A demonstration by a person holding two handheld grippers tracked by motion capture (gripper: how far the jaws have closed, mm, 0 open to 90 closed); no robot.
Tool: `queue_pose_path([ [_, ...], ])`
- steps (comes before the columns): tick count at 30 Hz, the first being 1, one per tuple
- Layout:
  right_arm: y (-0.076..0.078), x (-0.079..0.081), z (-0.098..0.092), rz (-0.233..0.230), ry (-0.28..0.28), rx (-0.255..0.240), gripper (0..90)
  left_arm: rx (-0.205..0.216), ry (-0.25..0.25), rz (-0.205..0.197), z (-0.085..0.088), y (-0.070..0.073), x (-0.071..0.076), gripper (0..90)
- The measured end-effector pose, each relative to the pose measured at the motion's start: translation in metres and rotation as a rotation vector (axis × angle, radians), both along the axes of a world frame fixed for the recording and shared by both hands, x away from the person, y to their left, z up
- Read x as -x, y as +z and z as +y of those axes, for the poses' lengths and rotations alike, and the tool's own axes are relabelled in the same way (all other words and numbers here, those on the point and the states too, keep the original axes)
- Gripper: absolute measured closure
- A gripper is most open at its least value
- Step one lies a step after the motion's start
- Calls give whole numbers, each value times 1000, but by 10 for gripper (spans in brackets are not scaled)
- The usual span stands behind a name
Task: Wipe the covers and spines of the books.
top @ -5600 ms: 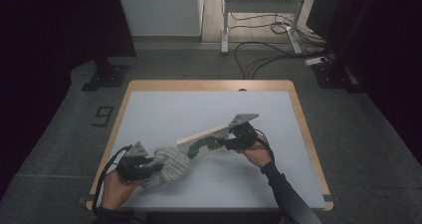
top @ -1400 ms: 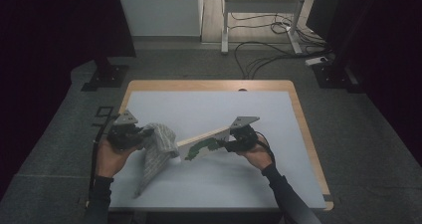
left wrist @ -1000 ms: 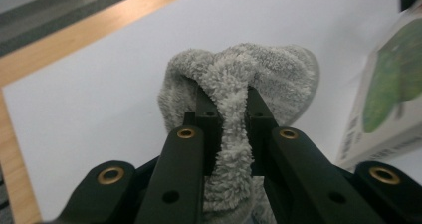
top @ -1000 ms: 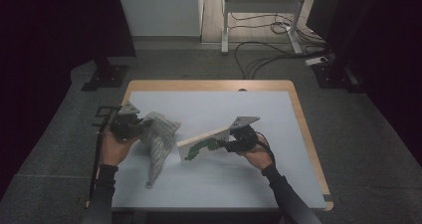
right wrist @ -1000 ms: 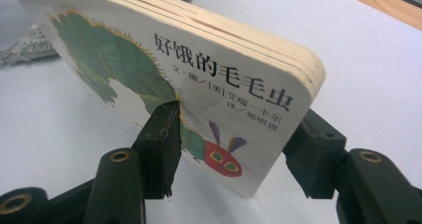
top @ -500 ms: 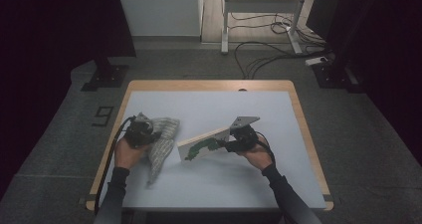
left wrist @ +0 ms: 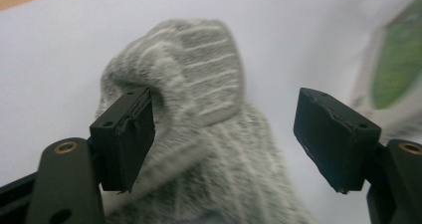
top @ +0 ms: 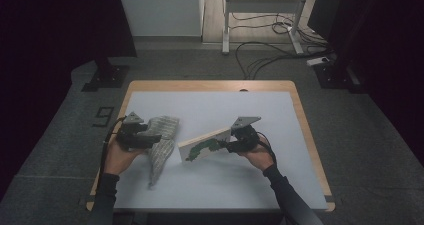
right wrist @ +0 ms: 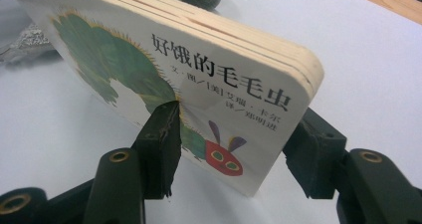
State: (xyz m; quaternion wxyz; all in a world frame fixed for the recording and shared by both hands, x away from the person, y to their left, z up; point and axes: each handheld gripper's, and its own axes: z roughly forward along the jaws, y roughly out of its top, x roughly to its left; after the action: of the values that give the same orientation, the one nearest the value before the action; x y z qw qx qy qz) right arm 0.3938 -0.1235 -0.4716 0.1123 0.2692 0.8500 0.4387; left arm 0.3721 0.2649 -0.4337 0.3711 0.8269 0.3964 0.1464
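Observation:
A grey knitted sock (top: pixel 165 126) lies stretched on the white table (top: pixel 240 110) at the left. My left gripper (top: pixel 158 139) sits low over its middle. Its jaws have just been opening, and in the left gripper view the sock (left wrist: pixel 209 84) lies slack between the spread pads of the left gripper (left wrist: pixel 224 134), which do not press on it. A thick board book (top: pixel 205 144) with a green caterpillar on its cover hangs tilted just above the table's middle. My right gripper (top: pixel 223 146) is shut on its near corner. The right gripper view shows the right gripper (right wrist: pixel 234 154) with both pads clamping the book (right wrist: pixel 199 69).
The table has a wooden rim (top: pixel 305 130). Beyond its far edge stand a white cabinet (top: pixel 160 10), metal desk legs (top: pixel 260 15) with cables on the grey floor, and a black stand foot (top: pixel 105 77) at the left.
My left hand brought the sock down from the air onto the table, and its jaws opened and let it go. The right gripper and the book stayed put.

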Motion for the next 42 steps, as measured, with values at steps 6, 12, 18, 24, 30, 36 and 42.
queue_pose_path([
  [6,0,-1,-1,9,3,-7,415,4,-126,-9,-18,5,24,314],
  [12,0,-2,-1,11,6,-11,418,16,-222,12,-39,-5,36,372],
  [18,0,-2,-2,14,8,-10,418,-48,-259,27,-61,-18,37,438],
  [24,1,-2,-3,15,14,-14,439,-26,-258,35,-69,-25,31,582],
  [30,2,-1,-7,21,13,-23,516,-37,-249,12,-70,-22,25,701],
  [36,3,-4,-4,-4,-7,-7,537,-102,-210,-34,-74,-17,14,687],
  [42,5,-11,-2,-24,-38,-2,541,-101,-188,-64,-75,-19,4,670],
])
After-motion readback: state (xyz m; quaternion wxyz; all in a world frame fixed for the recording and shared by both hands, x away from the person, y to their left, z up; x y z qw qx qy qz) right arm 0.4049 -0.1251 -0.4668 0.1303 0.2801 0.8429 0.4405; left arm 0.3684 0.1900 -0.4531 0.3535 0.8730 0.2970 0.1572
